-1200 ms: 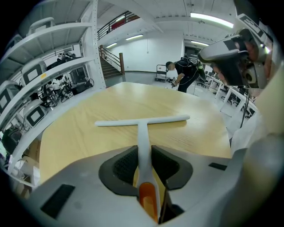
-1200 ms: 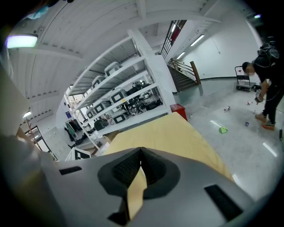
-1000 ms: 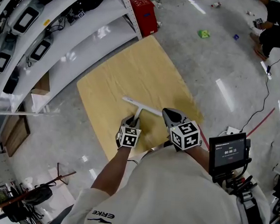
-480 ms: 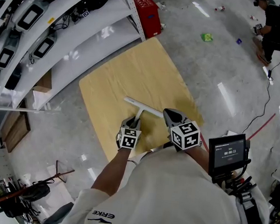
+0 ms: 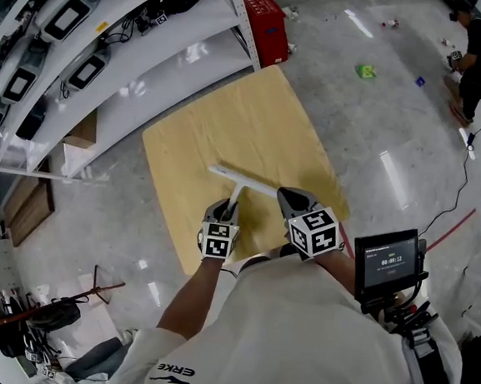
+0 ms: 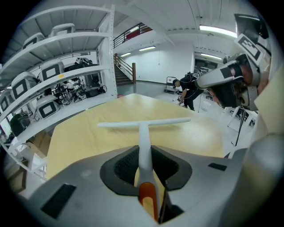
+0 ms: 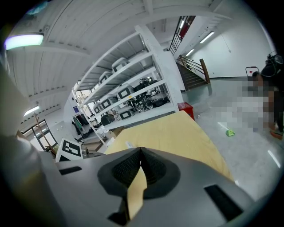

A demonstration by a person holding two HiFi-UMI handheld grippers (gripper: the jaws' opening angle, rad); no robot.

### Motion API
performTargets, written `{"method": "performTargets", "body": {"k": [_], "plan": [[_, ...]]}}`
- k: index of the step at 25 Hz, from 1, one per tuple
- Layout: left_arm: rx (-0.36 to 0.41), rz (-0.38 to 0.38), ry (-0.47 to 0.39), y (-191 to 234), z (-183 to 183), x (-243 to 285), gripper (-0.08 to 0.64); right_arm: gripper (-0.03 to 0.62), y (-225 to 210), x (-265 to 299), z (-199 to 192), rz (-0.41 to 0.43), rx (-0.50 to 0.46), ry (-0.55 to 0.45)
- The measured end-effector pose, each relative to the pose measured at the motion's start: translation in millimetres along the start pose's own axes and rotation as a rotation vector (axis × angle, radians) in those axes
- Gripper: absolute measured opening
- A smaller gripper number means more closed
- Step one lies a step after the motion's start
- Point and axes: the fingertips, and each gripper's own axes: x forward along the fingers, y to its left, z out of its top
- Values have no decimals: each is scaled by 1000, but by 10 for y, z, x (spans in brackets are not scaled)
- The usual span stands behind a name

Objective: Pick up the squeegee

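White squeegee (image 6: 144,128) handle sits clamped in left claw (image 6: 143,153); right claw (image 7: 141,150) tips pressed together.

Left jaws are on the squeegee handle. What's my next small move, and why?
Probably lift the left gripper straight up, grip unchanged: its jaws clamp the squeegee handle, the blade is close to the table, and the shut right gripper is empty.

Person's wearing a loose off-white short-sleeve T-shirt (image 5: 295,334) with a small dark logo (image 5: 177,370) on the left sleeve. The left gripper (image 5: 226,204) and right gripper (image 5: 287,196) are both smooth grey moulded shells with black ribbed pads (image 7: 126,168) inside. Each carries a white cube (image 5: 218,239) with black square markers. There's a little black screen (image 5: 389,258) mounted at the right side.
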Motion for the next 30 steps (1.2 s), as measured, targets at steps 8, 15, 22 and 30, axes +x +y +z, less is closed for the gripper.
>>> {"method": "performTargets", "body": {"k": [8,15,22,30], "plan": [[-123,56,-112,15,131,-317,81,5,132,-14,-124,40,-34,37],[-217,111,-212,86,239,-609,81,5,269,-2,-120,80,-97,57],[-324,123,-302,161,208,-1062,81,5,651,-74,-89,102,-158,66],[-427,76,-419,-60,-408,-2069,82,5,1557,-590,-576,73,-204,22]]}}
